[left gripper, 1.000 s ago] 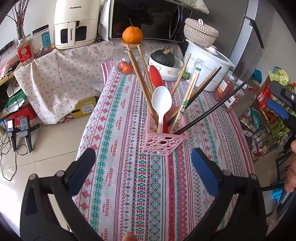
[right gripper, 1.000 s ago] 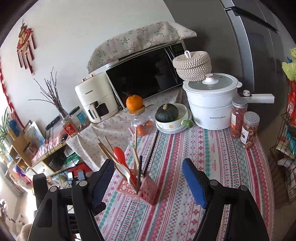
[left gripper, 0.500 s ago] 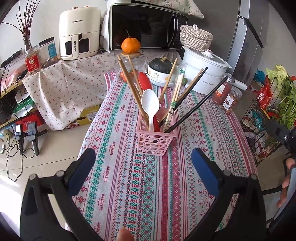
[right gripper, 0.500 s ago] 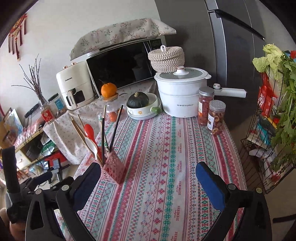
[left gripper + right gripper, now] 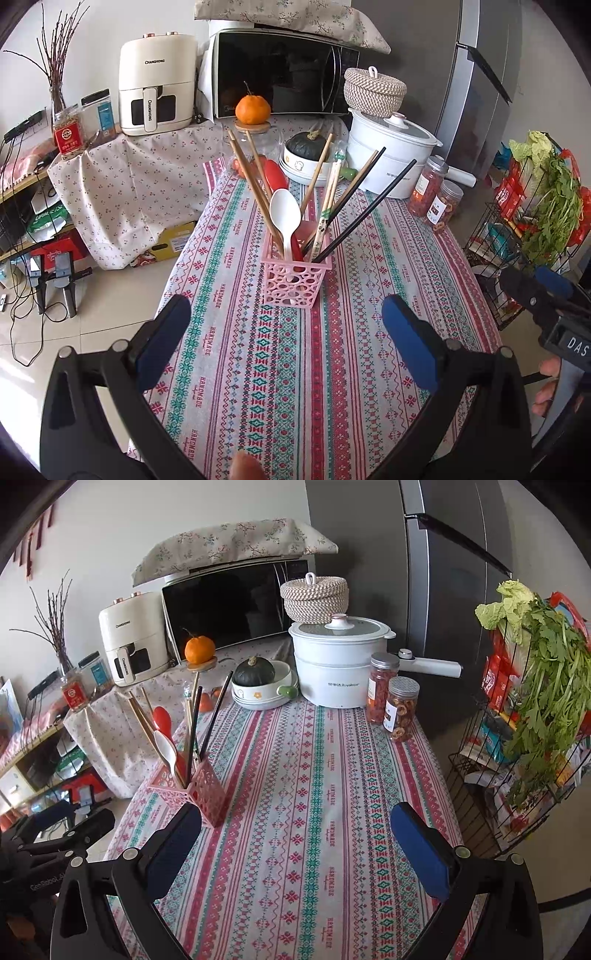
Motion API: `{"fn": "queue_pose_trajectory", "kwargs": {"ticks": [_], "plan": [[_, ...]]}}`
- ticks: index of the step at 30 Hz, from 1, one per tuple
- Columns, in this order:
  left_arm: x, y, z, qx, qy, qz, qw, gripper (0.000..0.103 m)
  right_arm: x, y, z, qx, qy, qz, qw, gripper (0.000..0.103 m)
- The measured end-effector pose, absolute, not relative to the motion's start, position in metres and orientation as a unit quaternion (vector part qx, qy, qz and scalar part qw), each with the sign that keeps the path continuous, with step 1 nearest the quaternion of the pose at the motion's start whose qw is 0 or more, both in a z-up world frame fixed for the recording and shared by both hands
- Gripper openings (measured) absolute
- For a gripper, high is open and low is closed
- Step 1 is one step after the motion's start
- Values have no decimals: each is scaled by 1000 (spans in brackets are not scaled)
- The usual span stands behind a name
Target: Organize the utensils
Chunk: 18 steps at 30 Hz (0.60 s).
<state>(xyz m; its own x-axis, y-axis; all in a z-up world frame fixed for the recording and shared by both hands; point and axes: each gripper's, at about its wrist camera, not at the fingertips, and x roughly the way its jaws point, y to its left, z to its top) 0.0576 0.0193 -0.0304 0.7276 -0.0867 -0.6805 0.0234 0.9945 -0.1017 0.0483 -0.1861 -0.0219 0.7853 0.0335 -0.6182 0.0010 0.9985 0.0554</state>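
Note:
A pink perforated utensil holder (image 5: pixel 293 282) stands upright on the patterned tablecloth (image 5: pixel 332 369). It holds several wooden and black chopsticks, a white spoon (image 5: pixel 284 214) and a red spoon (image 5: pixel 275 175). My left gripper (image 5: pixel 286 339) is open and empty, pulled back near the table's front edge, apart from the holder. The holder also shows in the right wrist view (image 5: pixel 192 790), at the left. My right gripper (image 5: pixel 295 845) is open and empty over the cloth, to the right of the holder.
At the table's far end stand a white cooker pot (image 5: pixel 340 664), a bowl with a green squash (image 5: pixel 258 683) and two jars (image 5: pixel 393 705). A wire rack of greens (image 5: pixel 524 720) stands right of the table. A microwave (image 5: pixel 280 74) and air fryer (image 5: pixel 157 85) are behind.
Both grippers have drawn back from the holder, which now looks smaller and farther. The right gripper's view has swung right, so the holder has shifted to its left edge.

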Motion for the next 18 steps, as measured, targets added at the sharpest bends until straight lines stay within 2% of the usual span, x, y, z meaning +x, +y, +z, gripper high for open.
{"fn": "queue_pose_trajectory", "kwargs": {"ticks": [18], "plan": [[30, 6, -11, -16, 350, -11, 937, 103, 13, -191, -13, 28, 313, -44, 948, 103]]}}
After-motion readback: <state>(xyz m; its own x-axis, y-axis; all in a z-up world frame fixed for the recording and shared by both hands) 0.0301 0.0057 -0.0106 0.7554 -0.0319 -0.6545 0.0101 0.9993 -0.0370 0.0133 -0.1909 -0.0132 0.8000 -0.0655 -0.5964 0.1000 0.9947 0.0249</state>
